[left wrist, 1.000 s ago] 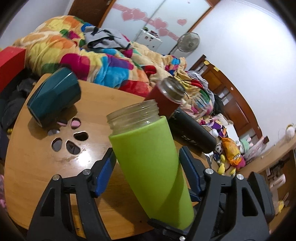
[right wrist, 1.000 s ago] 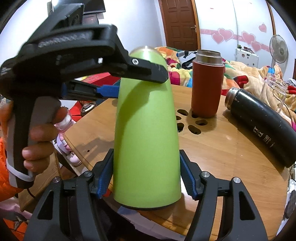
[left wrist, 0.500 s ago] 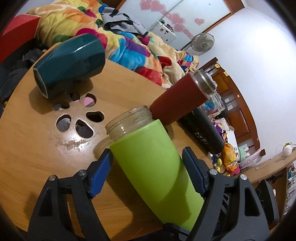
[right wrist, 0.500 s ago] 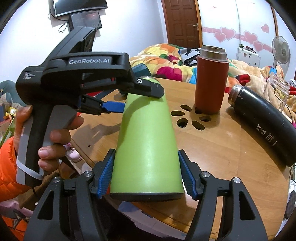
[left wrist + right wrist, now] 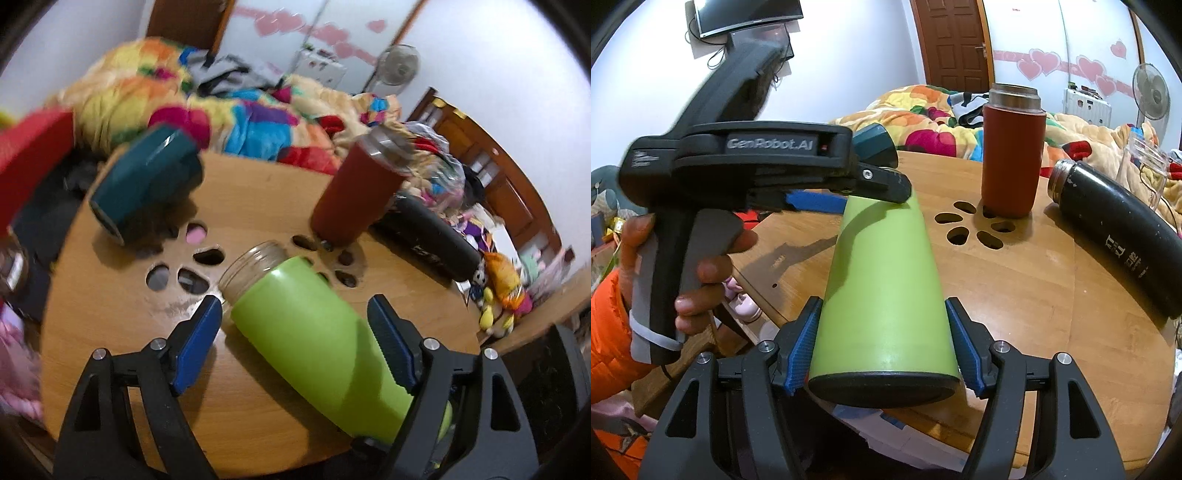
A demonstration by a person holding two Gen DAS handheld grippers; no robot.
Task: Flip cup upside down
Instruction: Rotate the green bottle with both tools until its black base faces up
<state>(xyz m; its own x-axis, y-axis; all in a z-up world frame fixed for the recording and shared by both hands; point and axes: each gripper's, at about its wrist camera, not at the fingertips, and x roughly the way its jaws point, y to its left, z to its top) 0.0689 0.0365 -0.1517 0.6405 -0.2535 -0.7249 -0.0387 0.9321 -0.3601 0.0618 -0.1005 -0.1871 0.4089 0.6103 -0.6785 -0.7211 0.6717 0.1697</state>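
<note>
The cup is a green-sleeved glass bottle (image 5: pixel 317 339) with a clear threaded mouth (image 5: pixel 255 269) and a black base (image 5: pixel 882 389). It is tilted far over above the round wooden table (image 5: pixel 258 192), mouth pointing away and down toward the table. My right gripper (image 5: pixel 882 347) is shut on its base end, pads against both sides. My left gripper (image 5: pixel 295 343) is open around the bottle, blue pads clear of the sleeve; in the right wrist view its body (image 5: pixel 750 162) sits over the bottle's mouth end.
A red flask (image 5: pixel 358 192) stands upright near the table's cut-out holes (image 5: pixel 192 269). A black flask (image 5: pixel 424 240) lies on its side to the right. A teal cup (image 5: pixel 147 181) lies on its side at the left. A bed with a colourful blanket (image 5: pixel 221 114) is behind.
The bottle has tipped further over, its mouth dropping toward the table. My left gripper has opened off the bottle and its pads now stand apart. My right gripper keeps its hold.
</note>
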